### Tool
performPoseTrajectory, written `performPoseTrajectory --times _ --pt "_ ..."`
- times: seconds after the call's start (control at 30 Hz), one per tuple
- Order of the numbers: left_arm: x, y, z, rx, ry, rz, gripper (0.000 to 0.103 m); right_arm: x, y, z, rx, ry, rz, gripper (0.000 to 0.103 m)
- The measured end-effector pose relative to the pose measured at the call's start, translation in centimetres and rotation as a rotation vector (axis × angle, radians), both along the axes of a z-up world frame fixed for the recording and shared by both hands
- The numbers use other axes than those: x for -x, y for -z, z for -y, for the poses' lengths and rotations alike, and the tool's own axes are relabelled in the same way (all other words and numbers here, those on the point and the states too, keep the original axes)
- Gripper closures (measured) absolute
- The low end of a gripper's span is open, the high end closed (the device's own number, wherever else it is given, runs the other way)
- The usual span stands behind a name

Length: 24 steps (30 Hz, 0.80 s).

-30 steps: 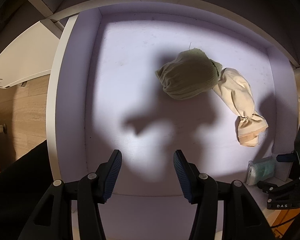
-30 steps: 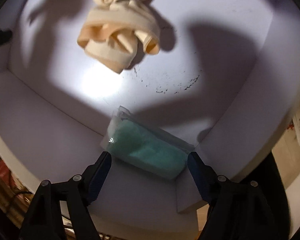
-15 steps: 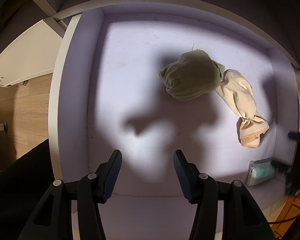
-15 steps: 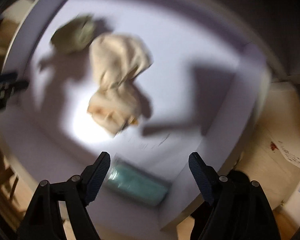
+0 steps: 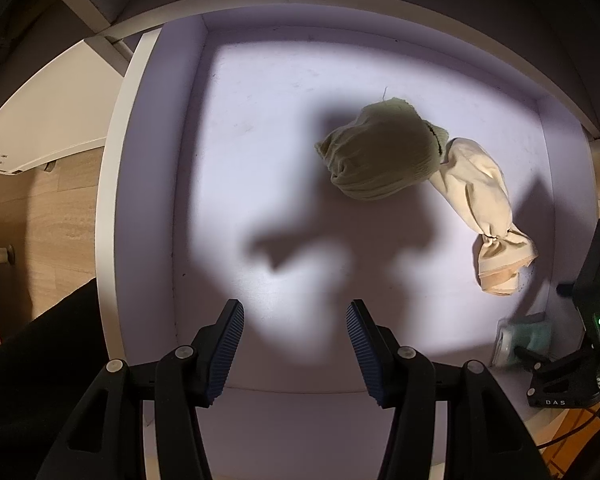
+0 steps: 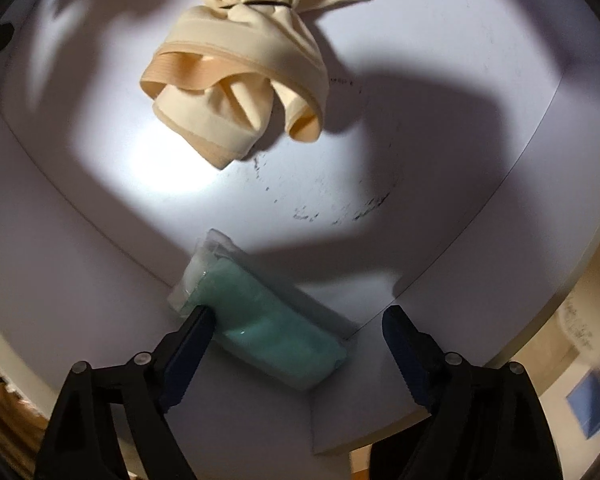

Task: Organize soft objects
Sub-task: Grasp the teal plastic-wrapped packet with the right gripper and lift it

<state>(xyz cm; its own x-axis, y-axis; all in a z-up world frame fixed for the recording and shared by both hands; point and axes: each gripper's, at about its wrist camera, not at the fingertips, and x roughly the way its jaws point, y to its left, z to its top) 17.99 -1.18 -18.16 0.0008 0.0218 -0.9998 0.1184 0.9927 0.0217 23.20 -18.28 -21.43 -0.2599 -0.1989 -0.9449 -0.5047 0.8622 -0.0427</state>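
Storage for the soft objects is a shallow white drawer (image 5: 156, 208), seen from above by both wrist cameras.

Right gripper (image 6: 296, 334): the jaws stand wide apart and have just been opening further. The teal packet (image 6: 268, 328), a soft green item sealed in clear wrap, lies between them in the near right corner of the drawer, pushed against the near wall. The left fingertip (image 6: 196, 320) sits at the packet's left end; whether it touches cannot be told. The right fingertip stands clear of the packet, over the corner. Nothing is clamped. Judgement: the spread is set to straddle the packet along its length, and the corner walls keep the packet from sliding.

Left gripper (image 5: 296, 344): the jaws are partly apart and empty, pointing straight down over the bare near middle of the drawer floor. Judgement: it is parked out of the way.

Cream garment (image 6: 236, 80): bundled and tied with a dark band, it lies on the floor beyond the packet, apart from it.

View differences: only the left wrist view shows the olive rolled cloth (image 5: 380, 152), touching the far end of the cream garment, and the open floor at left. Only the right wrist view shows the packet's wrap, the band and dark scuff marks (image 6: 340, 212).
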Motion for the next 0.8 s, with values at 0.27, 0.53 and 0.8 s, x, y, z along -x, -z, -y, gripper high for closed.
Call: performPoseTrajectory --times 0.27,0.53,0.8 --pt "0.0 0.1 -0.3 -0.003 0.0 0.0 0.049 -5.1 -5.6 1.1 -0.055 0.088 0.296 0.018" --pt "0.2 0.0 -0.1 -0.002 0.007 0.007 0.049 -1.5 -1.4 0.8 -0.067 0.142 0.06 0.02" --pt "0.3 0.1 0.2 0.017 0.016 0.03 0.049 1.1 0.9 0.9 -0.058 0.226 0.046 0.051"
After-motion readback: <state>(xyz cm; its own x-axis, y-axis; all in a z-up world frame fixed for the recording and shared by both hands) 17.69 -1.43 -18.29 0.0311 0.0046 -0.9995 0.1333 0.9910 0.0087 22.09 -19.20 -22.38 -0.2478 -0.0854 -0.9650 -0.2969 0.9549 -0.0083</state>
